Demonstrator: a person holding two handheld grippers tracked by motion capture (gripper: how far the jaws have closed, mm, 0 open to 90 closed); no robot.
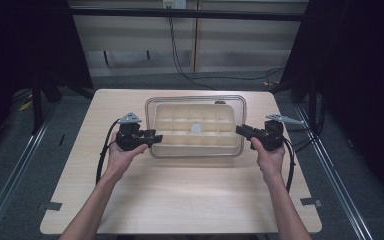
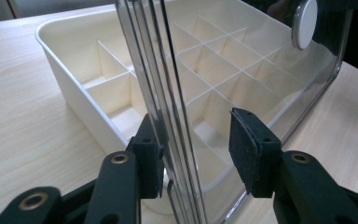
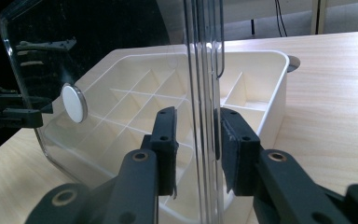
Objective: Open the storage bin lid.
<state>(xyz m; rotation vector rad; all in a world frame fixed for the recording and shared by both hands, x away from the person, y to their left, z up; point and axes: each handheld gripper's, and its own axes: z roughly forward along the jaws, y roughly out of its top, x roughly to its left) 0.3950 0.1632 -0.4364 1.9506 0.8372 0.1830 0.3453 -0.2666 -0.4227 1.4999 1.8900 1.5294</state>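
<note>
1. One pale wood-grain rectangular table (image 1: 180, 200), bare on its near half and along both side margins.
2. One cream plastic organiser tray (image 1: 195, 131) with a grid of small open compartments, standing at the table's middle, toward the far edge. Every compartment that shows is empty.
3. One clear rigid plastic lid (image 1: 196, 101) with rounded corners, lying level over the tray; its rim overhangs the tray walls on all sides. One round white knob (image 1: 196, 128) sits at the lid's centre.
4. Two black two-jaw grippers, one per hand.
 - The left gripper (image 1: 156, 138) meets the lid's left short edge. In the left gripper view the ridged clear edge (image 2: 161, 93) stands between the jaws: one pad (image 2: 149, 161) touches it, the other pad (image 2: 251, 149) stands off with a clear gap, so the jaws are spread and not yet pinching.
 - The right gripper (image 1: 240, 131) meets the lid's right short edge. In the right gripper view the edge (image 3: 204, 93) runs between both pads (image 3: 167, 140), which sit narrow and close either side of it; whether they actually press the plastic I cannot tell.
5. Two bare forearms entering from the near edge, one to each gripper, well apart.
6. One dark cable per gripper, looping back beside each wrist.
7. Grey floor around the table, with cables trailing beyond the far edge.
</note>
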